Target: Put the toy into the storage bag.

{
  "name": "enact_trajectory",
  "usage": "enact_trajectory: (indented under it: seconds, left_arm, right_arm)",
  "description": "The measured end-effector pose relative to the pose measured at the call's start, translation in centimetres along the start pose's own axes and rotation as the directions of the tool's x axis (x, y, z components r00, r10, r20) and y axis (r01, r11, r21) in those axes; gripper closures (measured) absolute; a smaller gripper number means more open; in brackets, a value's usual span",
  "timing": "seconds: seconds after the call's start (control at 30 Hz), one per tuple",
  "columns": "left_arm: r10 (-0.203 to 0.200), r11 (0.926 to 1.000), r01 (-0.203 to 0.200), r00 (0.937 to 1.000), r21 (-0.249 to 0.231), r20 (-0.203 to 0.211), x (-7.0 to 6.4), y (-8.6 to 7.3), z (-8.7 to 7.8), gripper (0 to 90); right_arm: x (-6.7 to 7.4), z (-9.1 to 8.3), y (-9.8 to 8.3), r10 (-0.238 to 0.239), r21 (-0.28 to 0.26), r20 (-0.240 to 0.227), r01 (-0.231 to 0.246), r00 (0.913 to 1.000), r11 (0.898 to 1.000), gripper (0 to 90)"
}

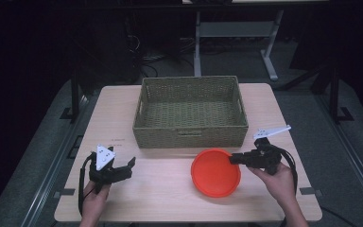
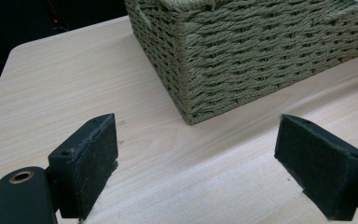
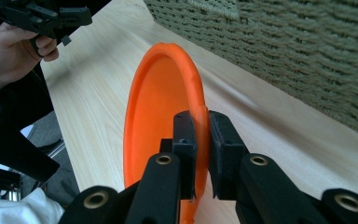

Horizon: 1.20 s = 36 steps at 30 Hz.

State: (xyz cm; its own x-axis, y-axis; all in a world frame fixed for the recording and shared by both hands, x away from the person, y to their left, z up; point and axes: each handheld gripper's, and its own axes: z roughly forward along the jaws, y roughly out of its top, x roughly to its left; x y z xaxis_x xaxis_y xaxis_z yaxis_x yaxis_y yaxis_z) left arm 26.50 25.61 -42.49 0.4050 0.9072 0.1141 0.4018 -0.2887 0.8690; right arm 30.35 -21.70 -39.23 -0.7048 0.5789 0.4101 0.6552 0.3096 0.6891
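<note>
On the light wooden table (image 1: 123,189) stand just a few things, and their layout reads as a put-away job. One woven basket (image 1: 189,135), the largest item, sits toward the far middle of the tabletop with its open top facing up and nothing visible inside, so it looks ready to receive whatever is handed to it. Just in front of it, near but not touching its front wall, is one orange plate (image 1: 212,175); the right gripper (image 1: 235,159) is clamped on its rim at the side nearest that hand, one jaw inside the rim and one outside, as the right gripper view makes plain (image 3: 200,154). A rim pinch is probably chosen because a shallow dish offers no other edge to seize, and in that view the plate seems tipped up on edge, which I judge suits carrying it over the basket wall. The left gripper (image 1: 123,166) waits well apart at the table's left, jaws spread wide with only bare wood between them (image 2: 196,163), likely parked clear of the lift. Count: one table, one basket, one plate, two grippers.
</note>
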Motion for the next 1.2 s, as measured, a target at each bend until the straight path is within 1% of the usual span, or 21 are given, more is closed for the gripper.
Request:
enact_trajectory:
  seconds: [0.07,0.27,0.37,0.43,0.63,0.7,0.73,0.93,1.1,1.13,1.17,1.2]
  left_arm:
    - [-0.005,1.0000,0.005,1.0000,-0.002,0.000,0.0,0.0,-0.1,12.8]
    - [-0.003,1.0000,0.003,1.0000,-0.007,-0.004,0.0,0.0,-0.1,12.7]
    - [-0.001,1.0000,0.001,1.0000,-0.007,-0.003,-0.1,0.0,-0.1,12.8]
    - [0.001,1.0000,-0.001,1.0000,-0.008,-0.003,0.0,0.0,-0.1,12.8]
    - [0.000,1.0000,0.000,1.0000,-0.007,-0.004,0.1,0.0,-0.2,12.8]
    - [0.001,1.0000,-0.001,1.0000,-0.007,-0.004,0.1,0.0,-0.2,12.8]
    - [0.000,1.0000,0.000,1.0000,-0.008,-0.007,0.1,0.0,-0.2,12.7]
    - [0.001,1.0000,-0.001,1.0000,-0.007,-0.004,0.1,0.0,-0.2,12.8]
    - [-0.003,0.9999,0.003,1.0000,-0.011,-0.005,0.1,0.0,-0.2,12.8]
    - [-0.004,0.9999,0.004,1.0000,-0.011,-0.005,0.1,0.0,-0.2,12.7]
    - [-0.004,0.9999,0.004,1.0000,-0.011,-0.005,0.1,0.0,-0.2,12.8]
    - [-0.001,0.9999,0.001,1.0000,-0.010,-0.005,0.1,0.0,-0.2,12.8]
  right_arm:
    - [0.1,-0.2,0.3,-0.011,0.000,0.002,0.011,0.9999,1.000,81.9]
    - [0.3,-0.7,1.0,-0.019,0.005,0.009,0.019,0.9998,1.000,81.9]
    - [0.5,-1.2,1.6,-0.027,0.004,0.009,0.027,0.9996,1.000,81.9]
    - [0.6,-1.4,1.9,-0.023,0.007,0.011,0.023,0.9997,1.000,81.9]
    - [0.7,-2.0,3.4,-0.037,0.024,0.015,0.037,0.9992,0.999,81.9]
    - [0.8,-2.0,3.7,-0.038,0.023,0.014,0.037,0.9992,0.999,81.9]
    - [0.8,-2.2,4.3,-0.044,0.019,0.011,0.044,0.9990,0.999,81.9]
    - [1.1,-2.5,5.7,-0.059,0.020,0.011,0.059,0.9982,0.998,81.9]
    - [1.1,-2.9,6.6,-0.053,0.017,0.006,0.053,0.9986,0.998,81.9]
    - [1.2,-3.3,7.1,-0.057,0.019,0.012,0.057,0.9983,0.998,81.9]
    - [1.2,-3.3,7.1,-0.057,0.019,0.012,0.057,0.9983,0.998,81.9]
    - [1.3,-3.7,7.6,-0.063,0.004,0.011,0.063,0.9980,0.998,81.9]
